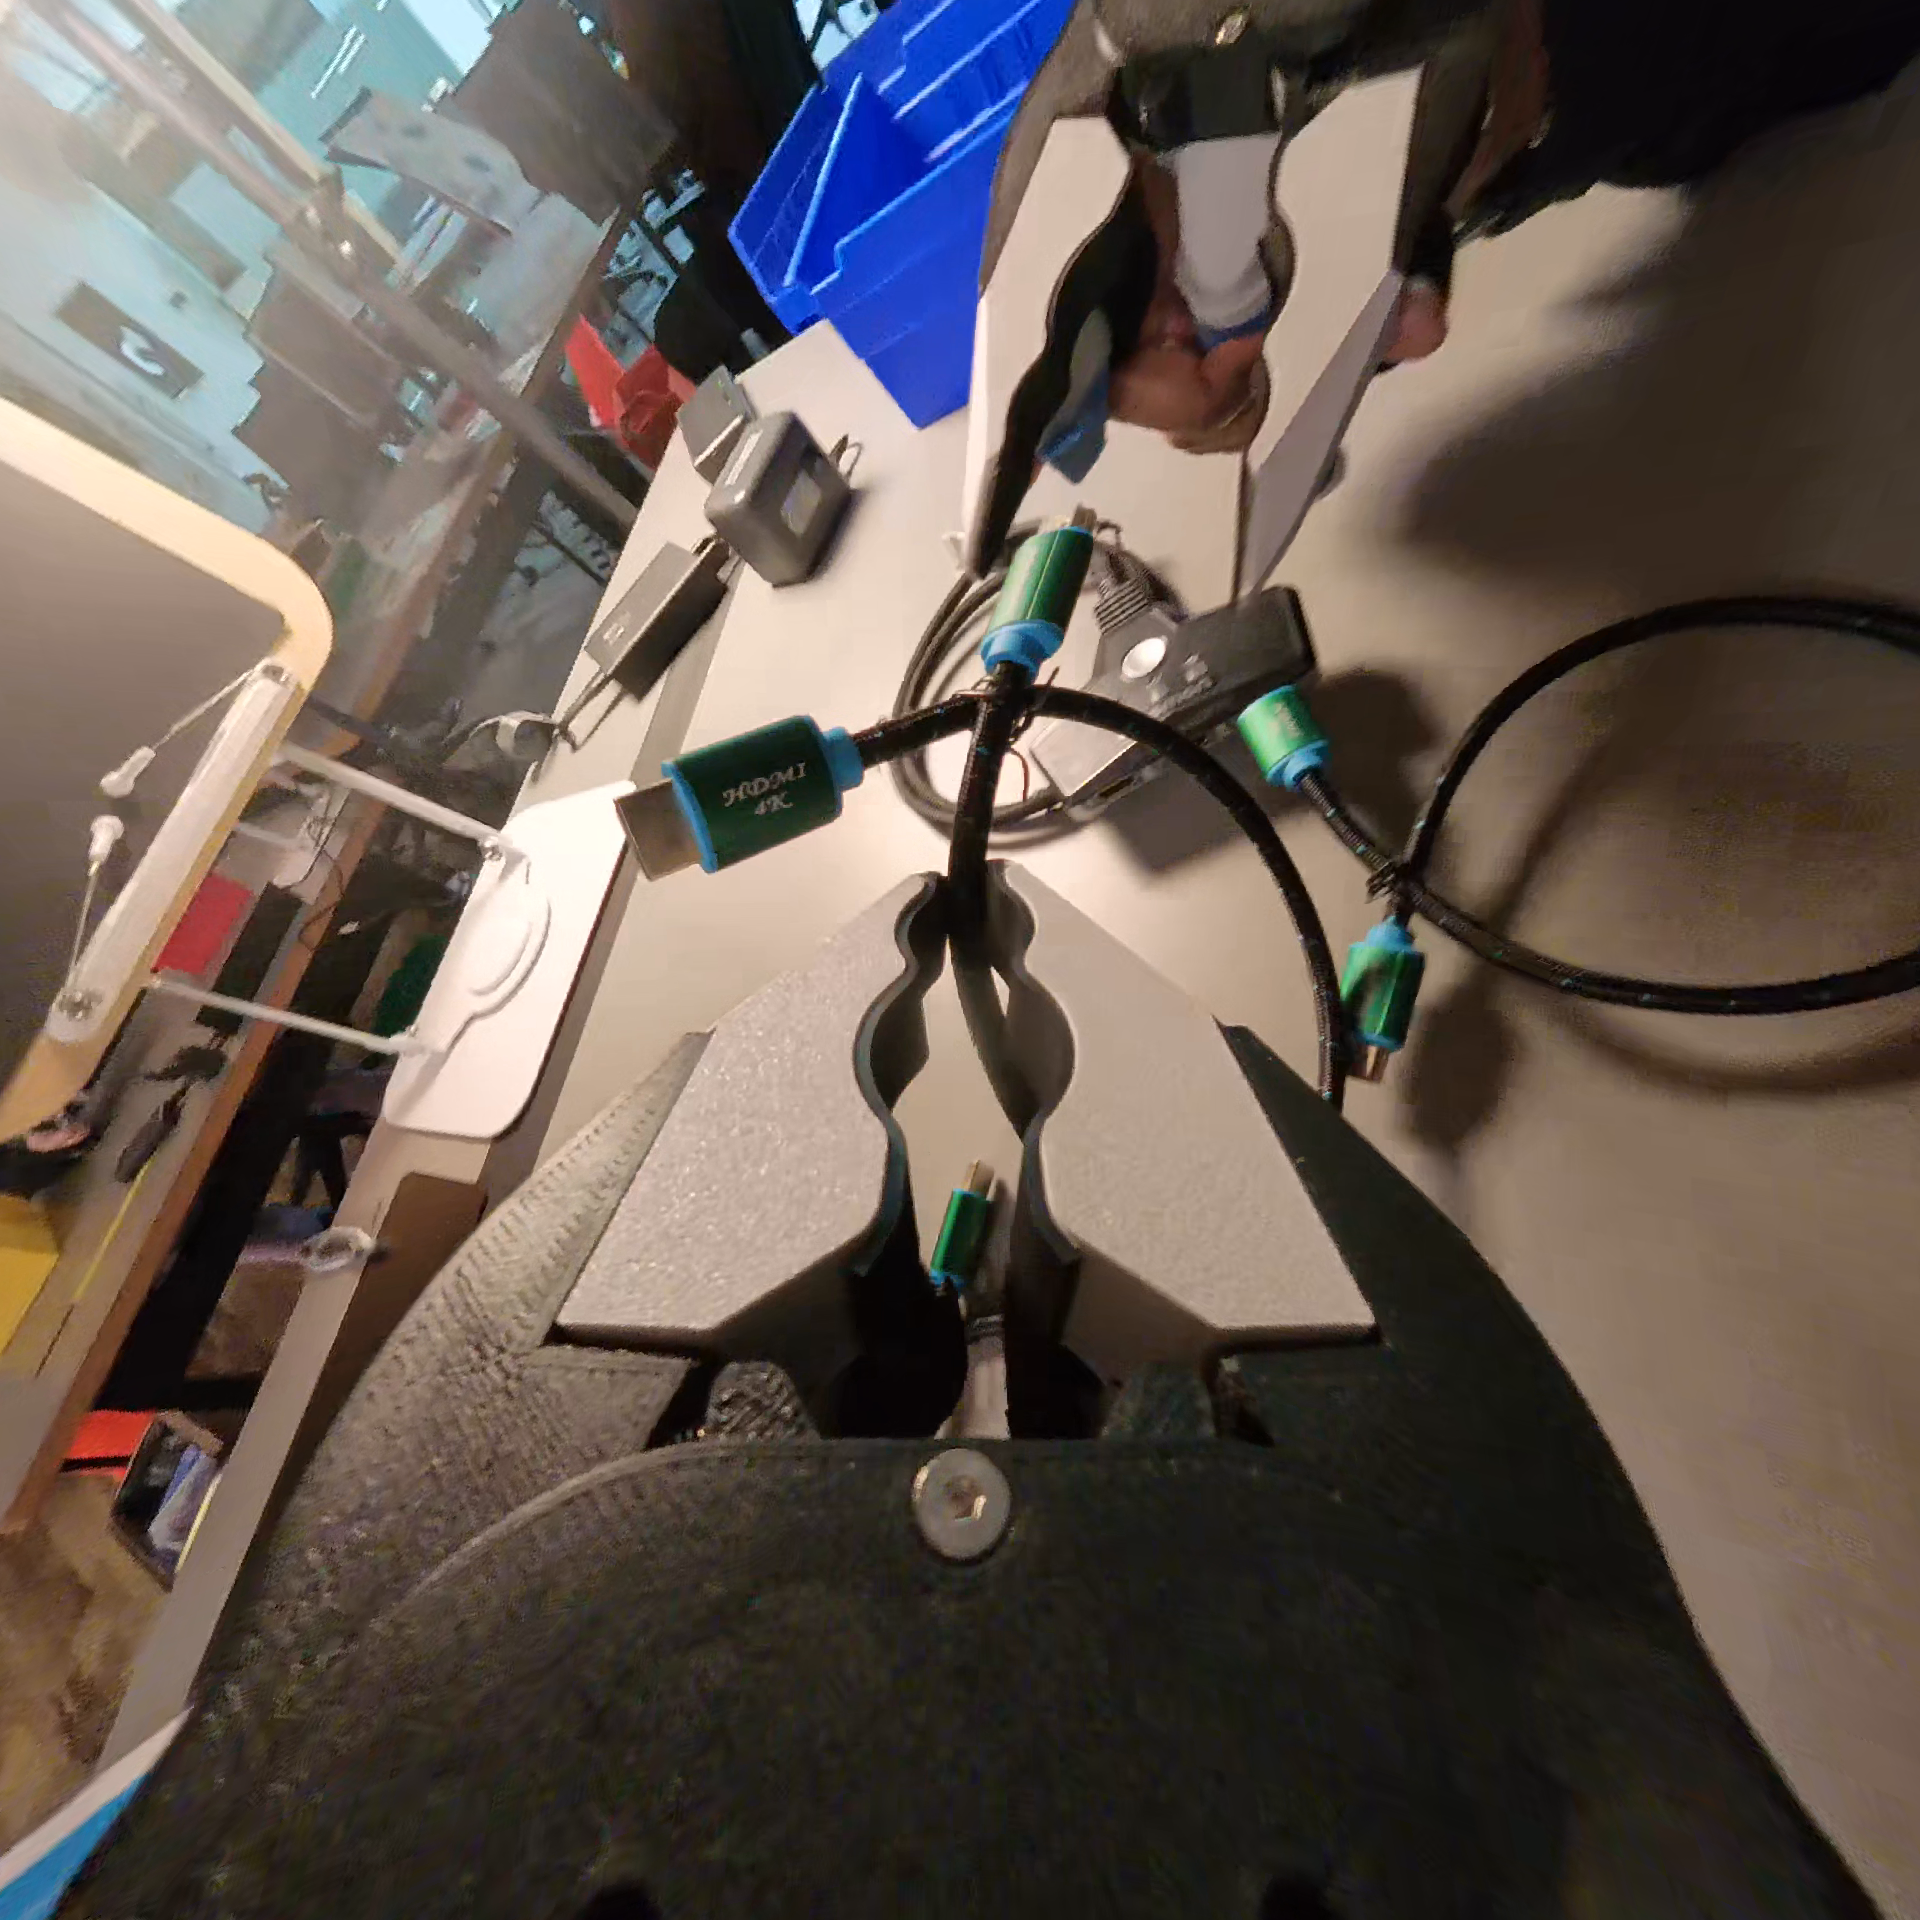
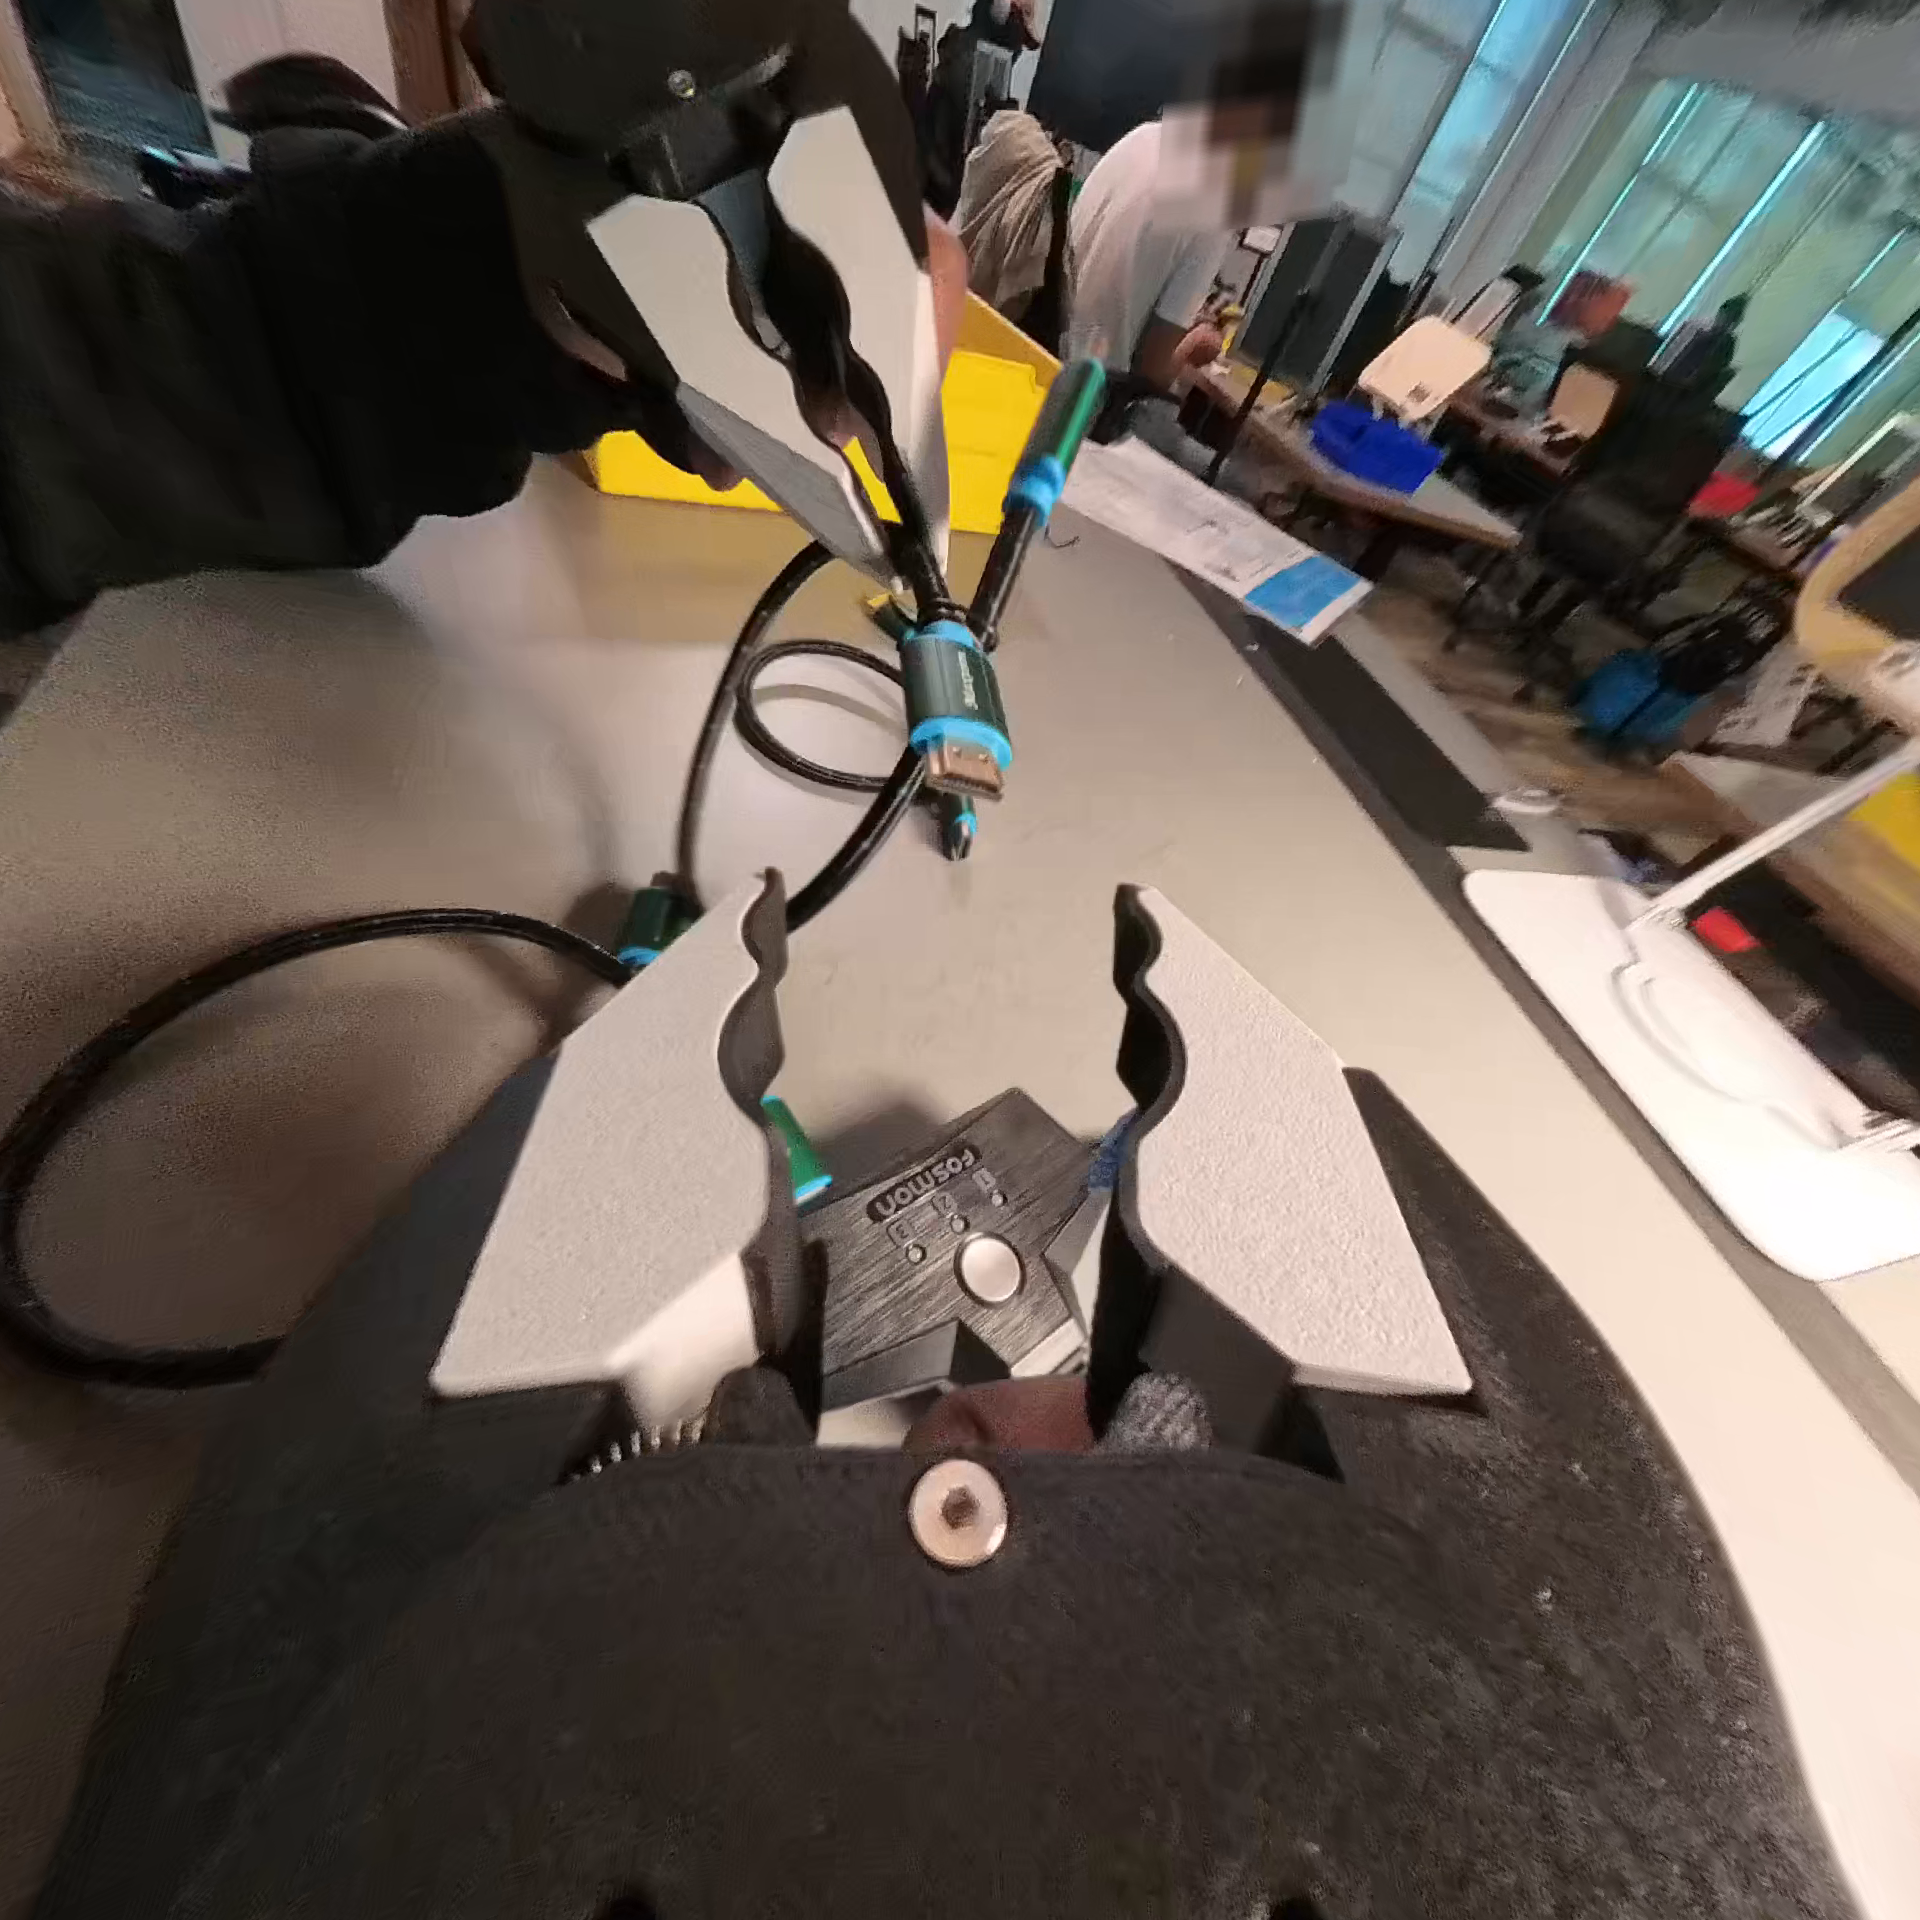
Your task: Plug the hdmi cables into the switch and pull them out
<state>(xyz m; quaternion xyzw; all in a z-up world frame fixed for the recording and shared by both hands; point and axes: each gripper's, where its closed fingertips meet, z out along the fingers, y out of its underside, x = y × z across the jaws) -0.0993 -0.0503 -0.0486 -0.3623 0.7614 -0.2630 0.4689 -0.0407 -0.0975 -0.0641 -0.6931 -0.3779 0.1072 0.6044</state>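
Note:
My left gripper (image 1: 961, 883) is shut on a black braided HDMI cable (image 1: 971, 800), just behind its green-and-blue plug (image 1: 1029, 597), and holds it above the grey table. In the right wrist view this plug (image 2: 951, 707) hangs tip down from the left gripper (image 2: 904, 556). A second loose plug (image 1: 748, 795) sticks out to the left. My right gripper (image 2: 951, 904) is open, its fingers on either side of the black switch (image 2: 956, 1247) lying on the table. Another green plug (image 2: 795, 1153) sits in the switch's side. The left wrist view also shows the switch (image 1: 1195, 665) and the right gripper (image 1: 1122, 551).
Cable loops (image 1: 1662, 987) and another loose plug (image 1: 1377, 982) lie beside the switch. Blue bins (image 1: 883, 208), a grey adapter (image 1: 779, 499) and a black power brick (image 1: 655, 623) stand on one side. There is a yellow bin (image 2: 977, 436), papers (image 2: 1216, 540), and a white lamp base (image 2: 1714, 1060) at the table edge. There is about 9 centimetres between the tips of the two grippers. Between my right fingertips and the switch (image 1: 1195, 665) there is roughly 8 centimetres. Seen from the right wrist view (image 2: 905, 1230) as well.

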